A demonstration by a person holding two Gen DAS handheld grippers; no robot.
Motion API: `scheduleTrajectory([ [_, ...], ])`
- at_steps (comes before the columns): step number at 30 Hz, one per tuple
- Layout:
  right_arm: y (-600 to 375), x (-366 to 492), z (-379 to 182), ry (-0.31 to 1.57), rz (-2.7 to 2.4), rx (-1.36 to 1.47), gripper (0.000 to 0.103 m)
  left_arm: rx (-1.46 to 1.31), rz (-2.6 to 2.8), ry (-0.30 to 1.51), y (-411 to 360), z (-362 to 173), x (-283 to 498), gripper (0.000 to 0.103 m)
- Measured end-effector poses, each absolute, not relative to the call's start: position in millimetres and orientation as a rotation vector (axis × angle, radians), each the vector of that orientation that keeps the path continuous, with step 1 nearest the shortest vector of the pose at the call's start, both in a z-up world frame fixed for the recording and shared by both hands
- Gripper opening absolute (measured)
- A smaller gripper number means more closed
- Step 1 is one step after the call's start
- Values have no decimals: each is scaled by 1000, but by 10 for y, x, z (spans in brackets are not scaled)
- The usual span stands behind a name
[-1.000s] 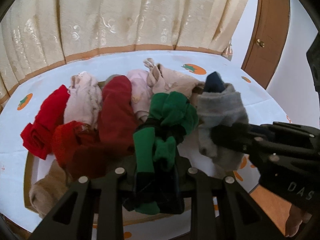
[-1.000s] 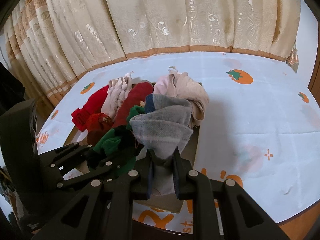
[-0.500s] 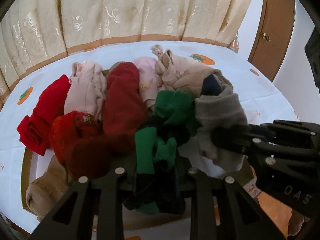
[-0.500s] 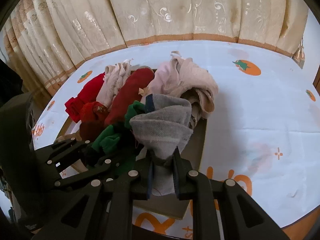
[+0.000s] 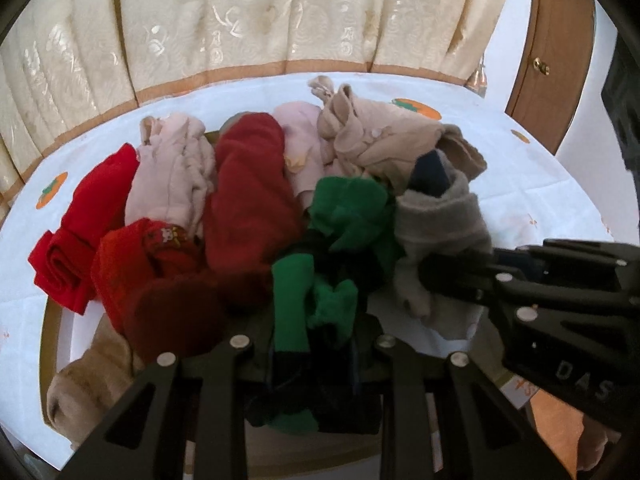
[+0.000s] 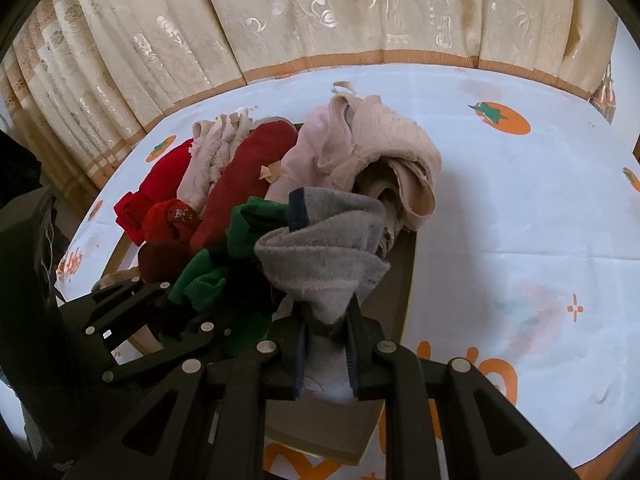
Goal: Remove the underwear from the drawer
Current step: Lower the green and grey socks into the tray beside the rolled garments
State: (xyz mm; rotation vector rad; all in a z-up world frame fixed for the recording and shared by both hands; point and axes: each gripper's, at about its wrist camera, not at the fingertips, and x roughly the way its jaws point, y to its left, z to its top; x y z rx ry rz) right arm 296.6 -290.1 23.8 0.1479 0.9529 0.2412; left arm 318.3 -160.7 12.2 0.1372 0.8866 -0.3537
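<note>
The fingers of the left gripper (image 5: 314,354) are pinching a green and black cloth bundle (image 5: 320,280), and the fingers of the right gripper (image 6: 326,350) are clamping narrowly on a grey knitted garment with a navy edge (image 6: 324,256); each piece is being held just above the shallow wooden drawer tray (image 6: 404,280) lying on the white bed sheet with orange fruit prints (image 6: 520,208). Compared with a second ago, the heap is looming larger and closer in both views, so both hands are sinking toward the tray while the grips are staying unchanged; that suggests the two pieces are being carried low rather than lifted clear, so they are not yet out of the drawer. Counting what is showing: two held pieces, and in the tray roughly four red or maroon rolls, two pale pink pieces, one beige bundle at the far right and one tan piece at the near left corner.
</note>
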Motion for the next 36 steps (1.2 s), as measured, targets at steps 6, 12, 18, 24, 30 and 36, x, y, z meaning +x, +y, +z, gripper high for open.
scheduleTrajectory([
  [6,-2921,3028,168,967,241,173,19,148,-343,878,-1632,104,3176,25],
  [12,-2927,3044,157,967,238,180,19,147,-337,883,-1647,107,3185,25],
  [18,-2911,3088,142,965,231,178,19,144,-329,885,-1661,105,3199,25],
  [24,-2890,3163,124,967,218,161,19,148,-302,884,-1740,92,3245,25],
  [30,-2883,3212,68,971,219,154,19,182,-262,844,-1827,53,3207,25],
  [36,-2885,3203,44,963,217,162,19,192,-251,826,-1842,48,3182,25],
])
